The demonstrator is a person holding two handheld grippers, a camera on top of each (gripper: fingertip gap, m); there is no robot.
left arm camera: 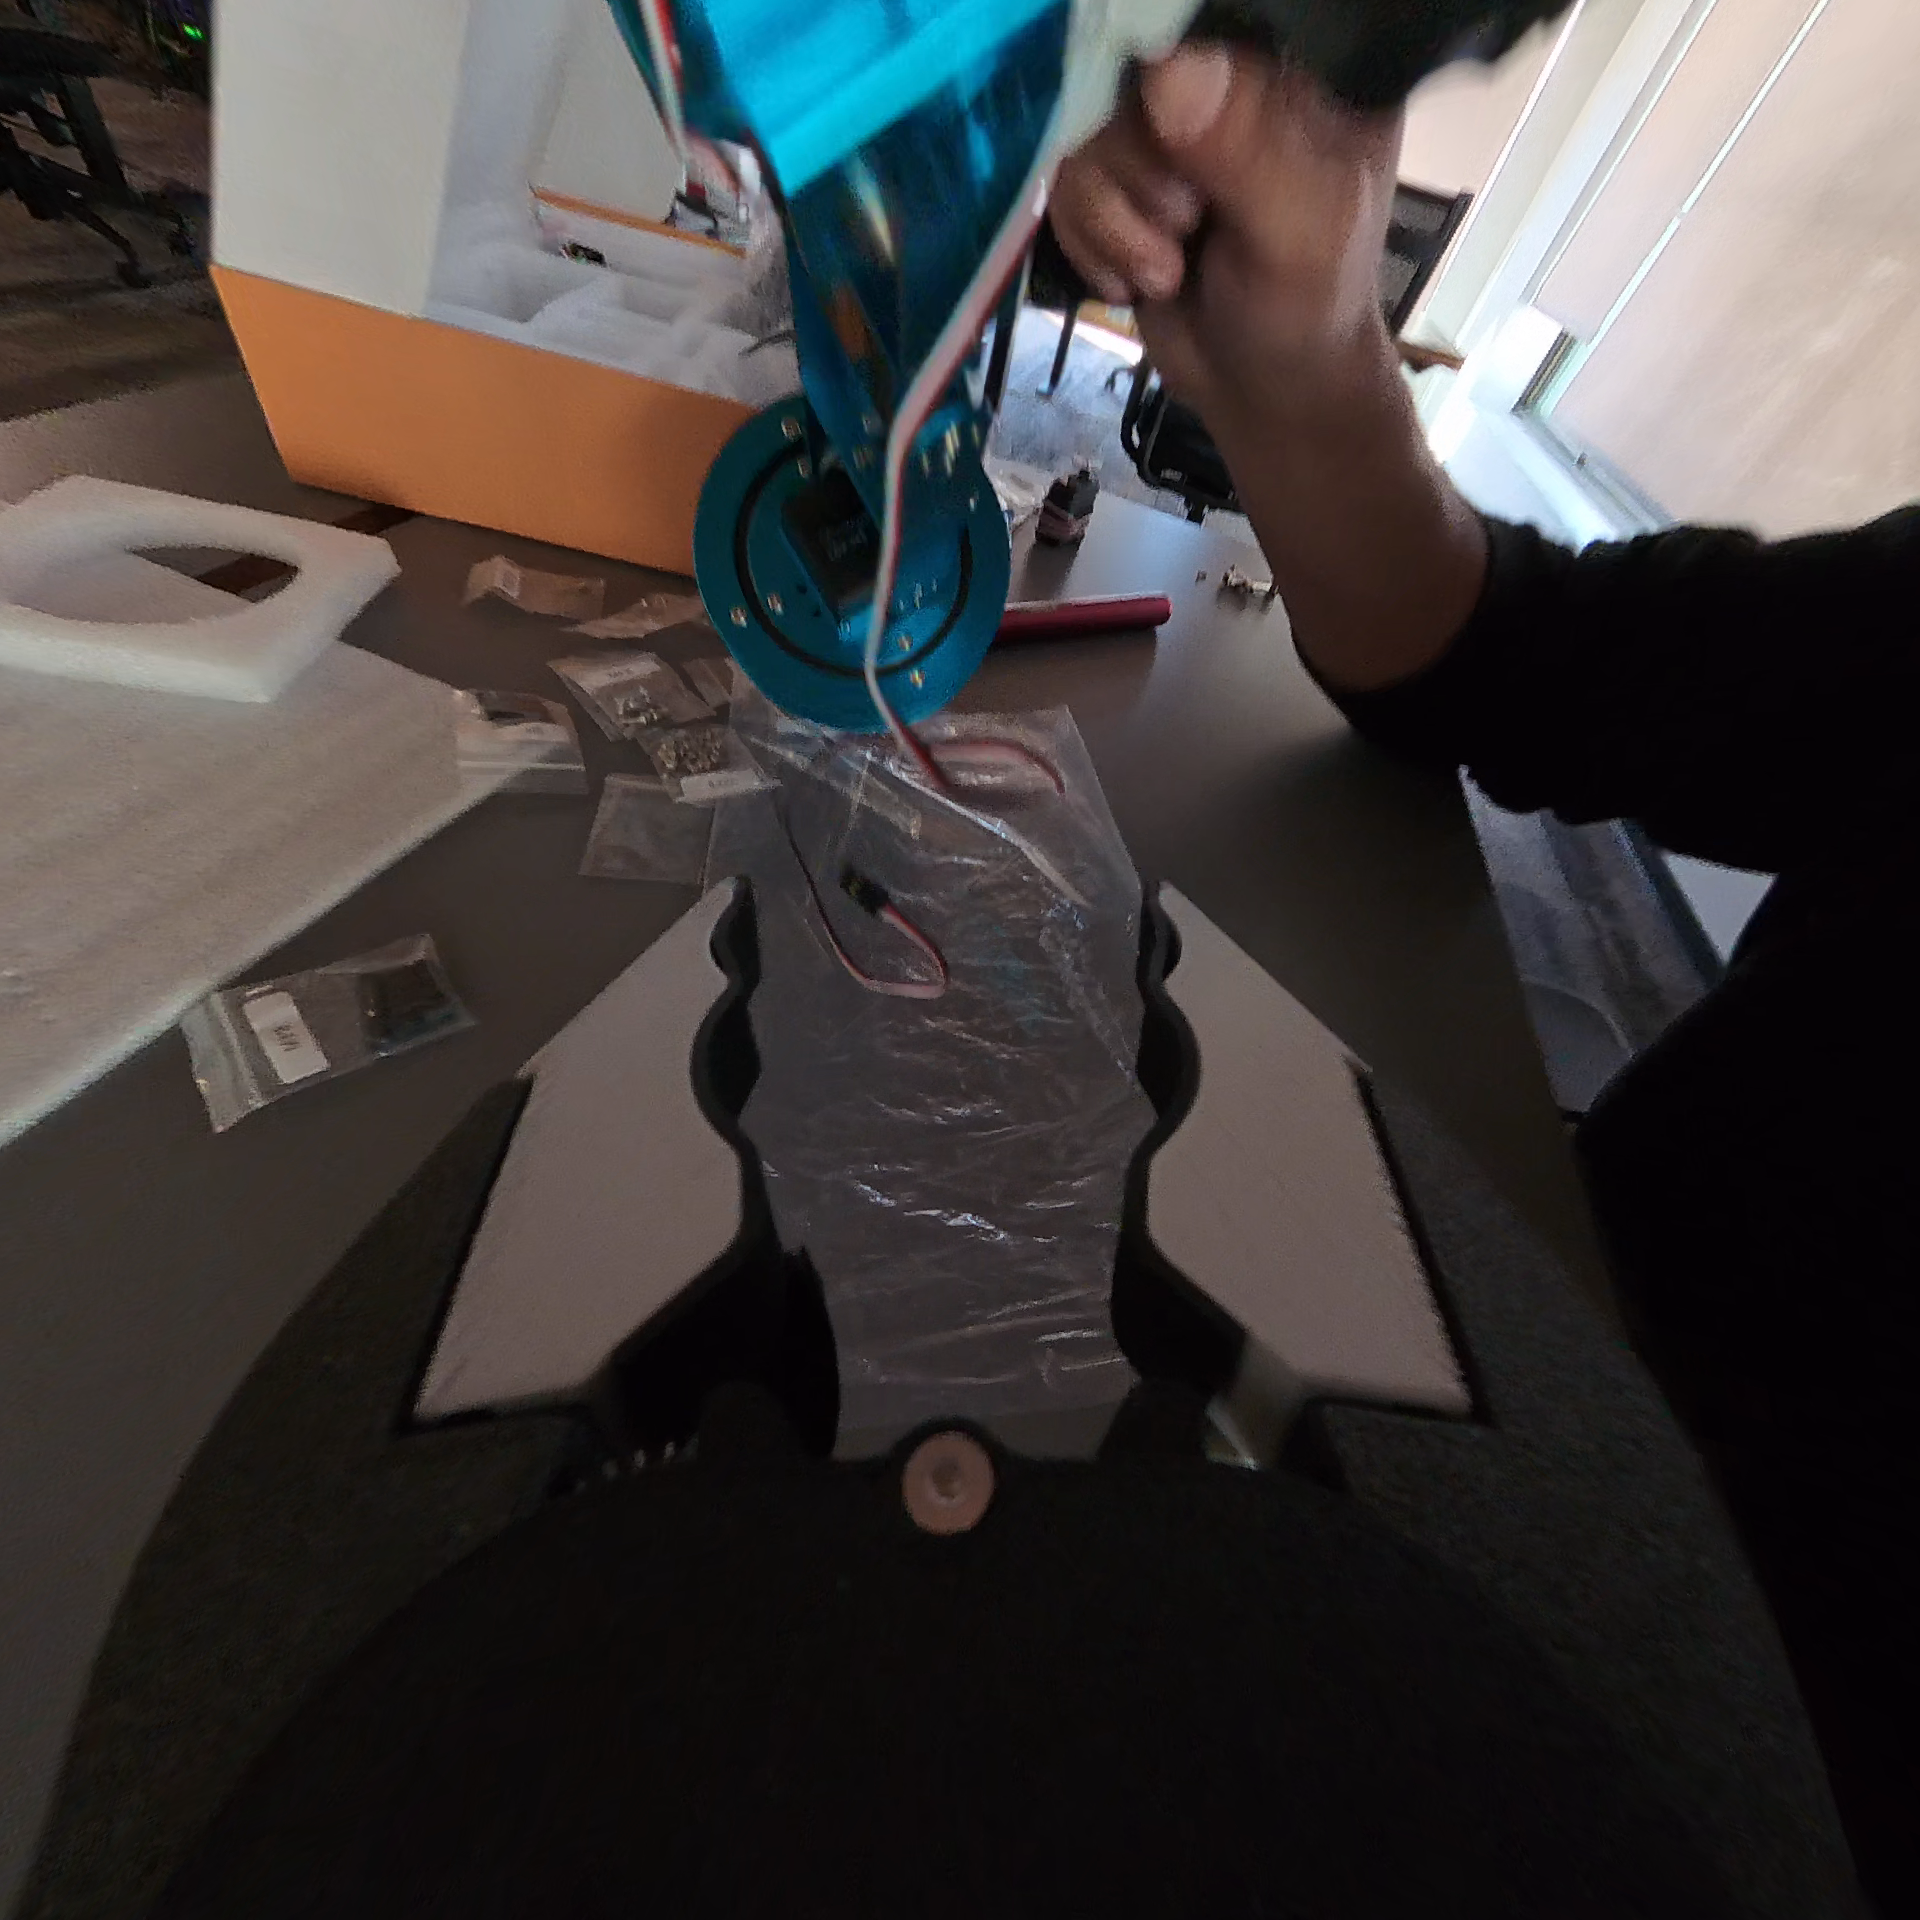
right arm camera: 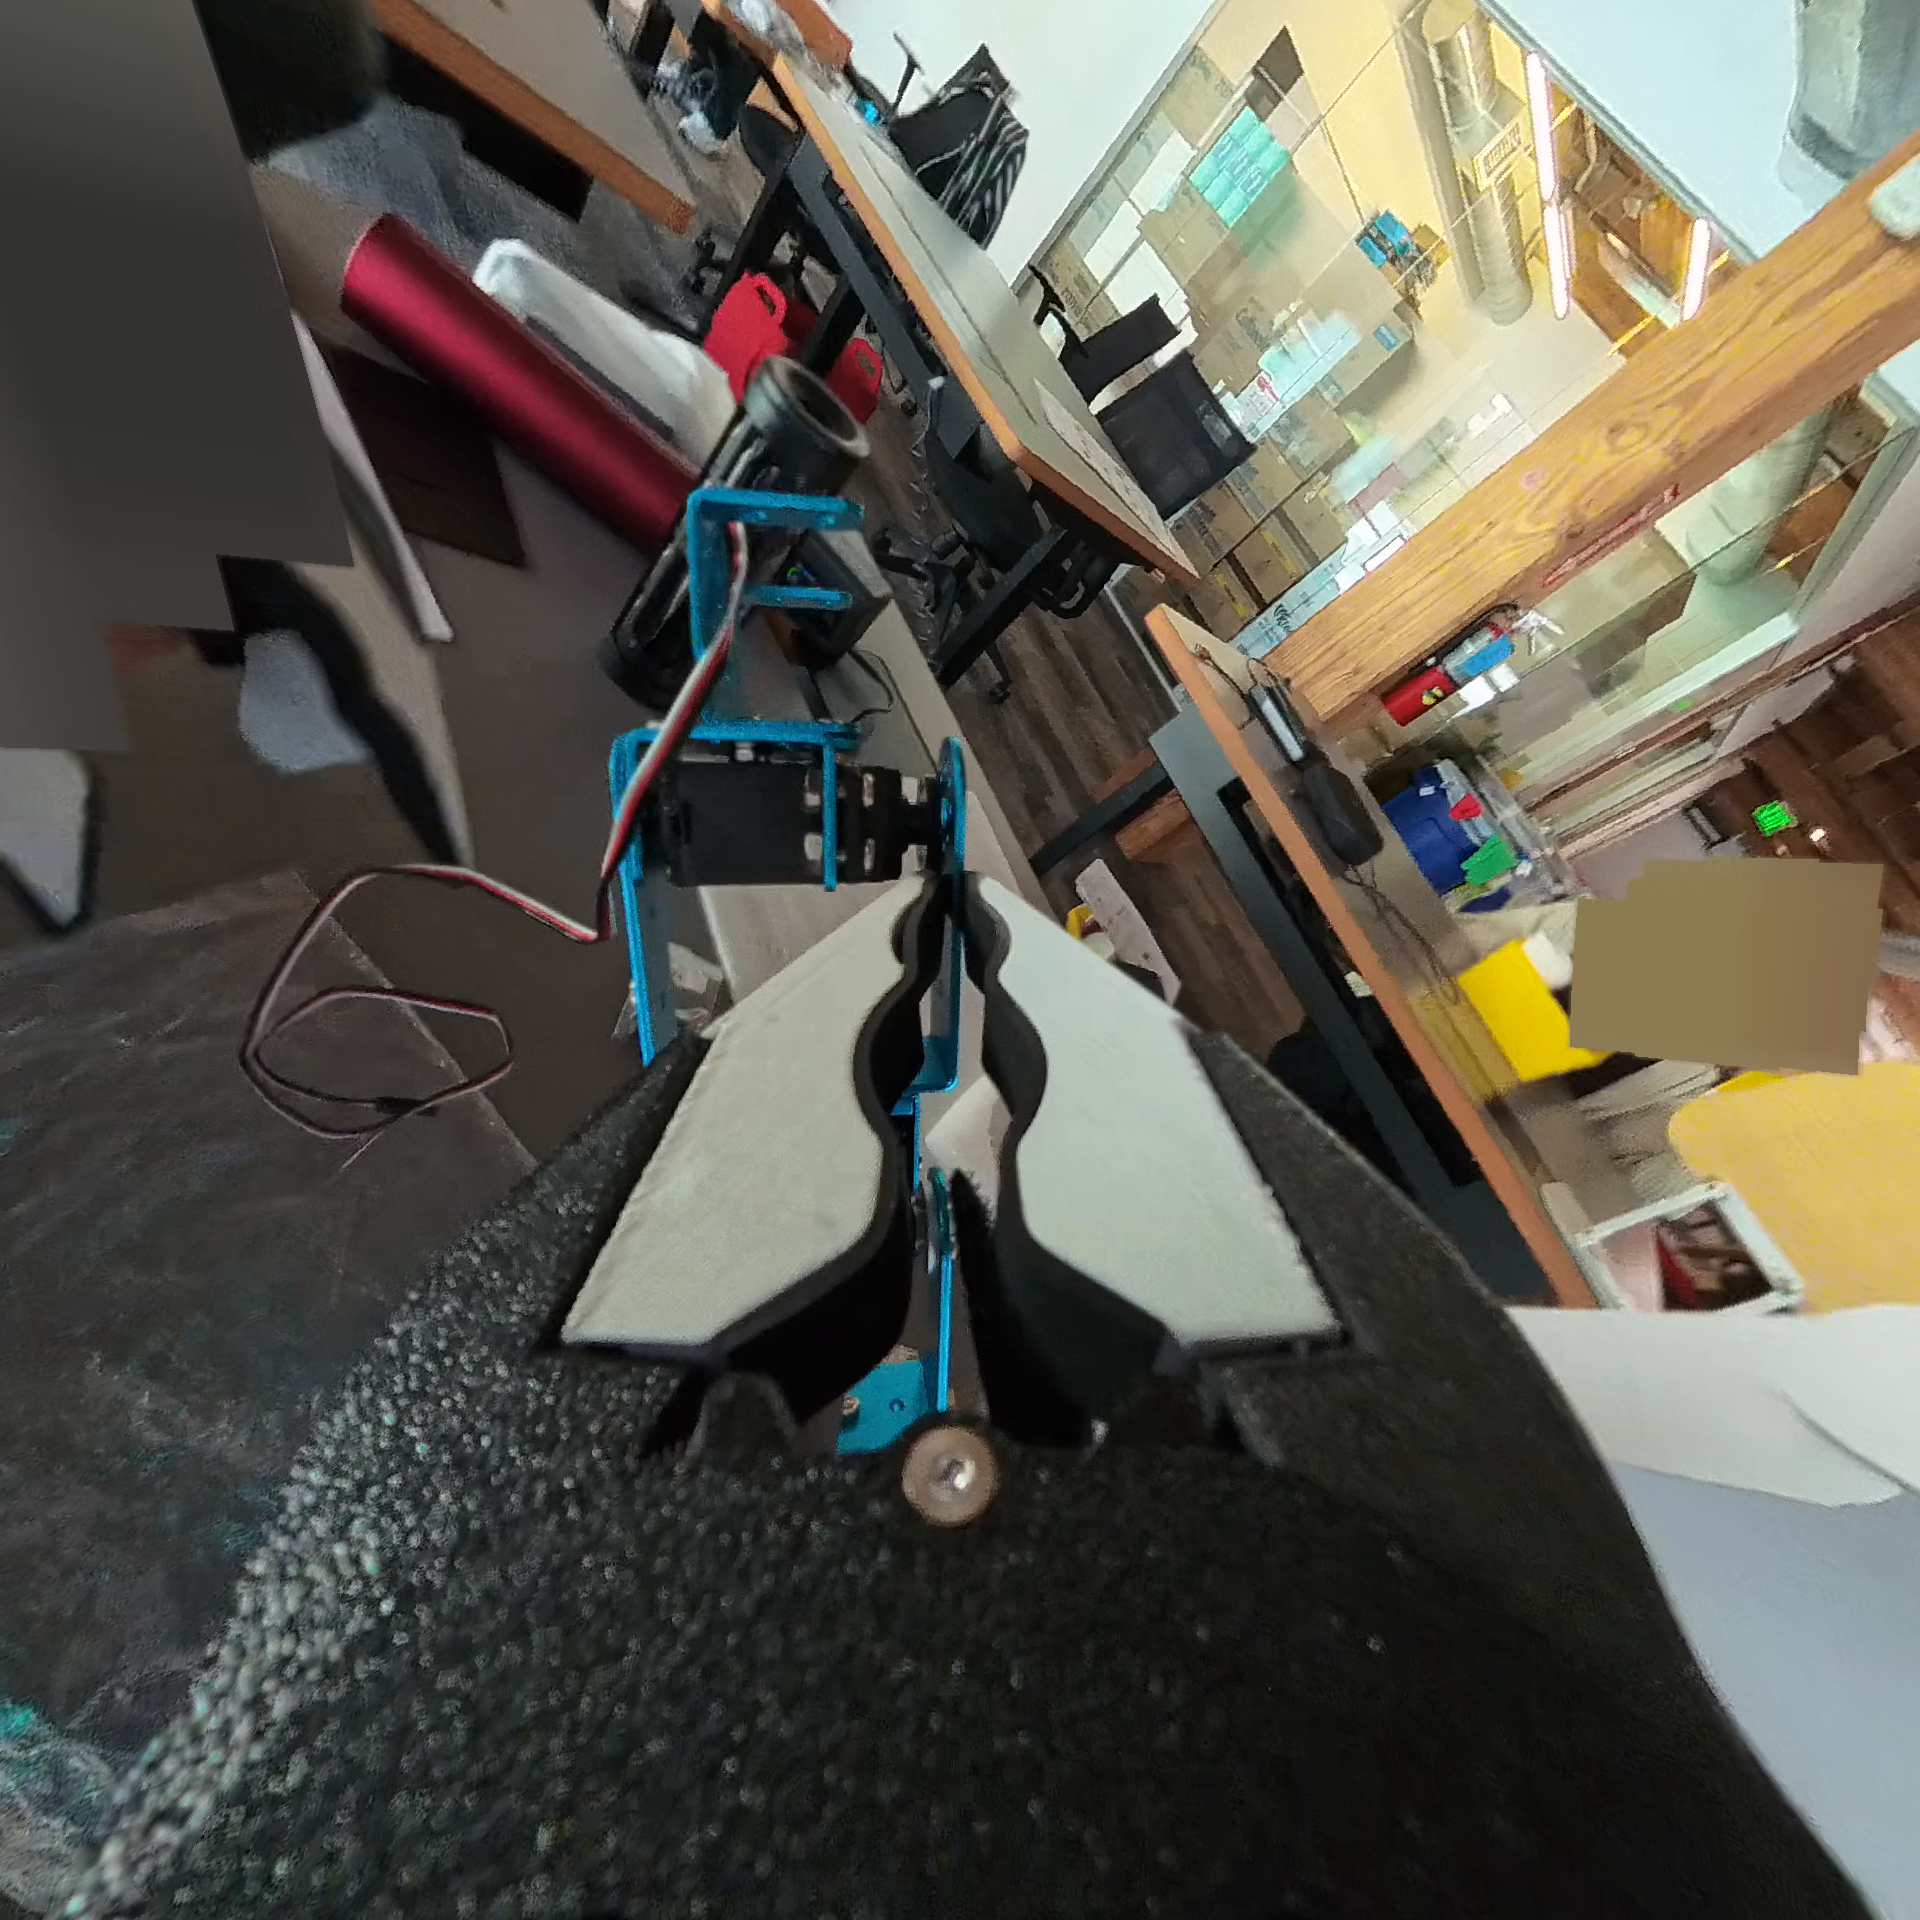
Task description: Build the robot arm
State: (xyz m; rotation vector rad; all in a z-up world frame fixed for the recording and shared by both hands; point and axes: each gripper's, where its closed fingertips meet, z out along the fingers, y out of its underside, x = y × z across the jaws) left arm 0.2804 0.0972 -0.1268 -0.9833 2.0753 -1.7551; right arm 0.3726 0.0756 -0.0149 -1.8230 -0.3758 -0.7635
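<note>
The left gripper [left arm camera: 940,1039] hung low over the dark table [left arm camera: 1299,790] with its fingers [left arm camera: 727,1049] spread apart and nothing clamped between them. A crinkled clear plastic bag [left arm camera: 935,1122] lay on the table in the gap between those fingers, and whether either finger touched it could not be told. A loop of red, white and black servo cable [left arm camera: 883,945] with a small black plug rested on the far end of the bag.

Farther off, the blue metal bracket assembly [left arm camera: 883,260] was lifted off the table and tilted, its round blue base plate [left arm camera: 852,561] facing the left camera just above the bag's far edge. A bare hand [left arm camera: 1174,218] in a dark sleeve gripped the handle of the right gripper beside it. In the right wrist view the right gripper [right arm camera: 940,935] was clenched on a thin blue plate of that assembly, with a black servo [right arm camera: 769,821] seated in the bracket just past the fingertips and its cable trailing away to the left.

On the left of the table lay small zip bags of hardware [left arm camera: 644,717], a white foam frame [left arm camera: 177,592] and an open orange and white box [left arm camera: 488,416] at the far side. A dark red tube [left arm camera: 1081,615] lay behind the base plate.

The assembly appeared to be clear of the bag and in the air, with the bag empty but for the cable end.
</note>
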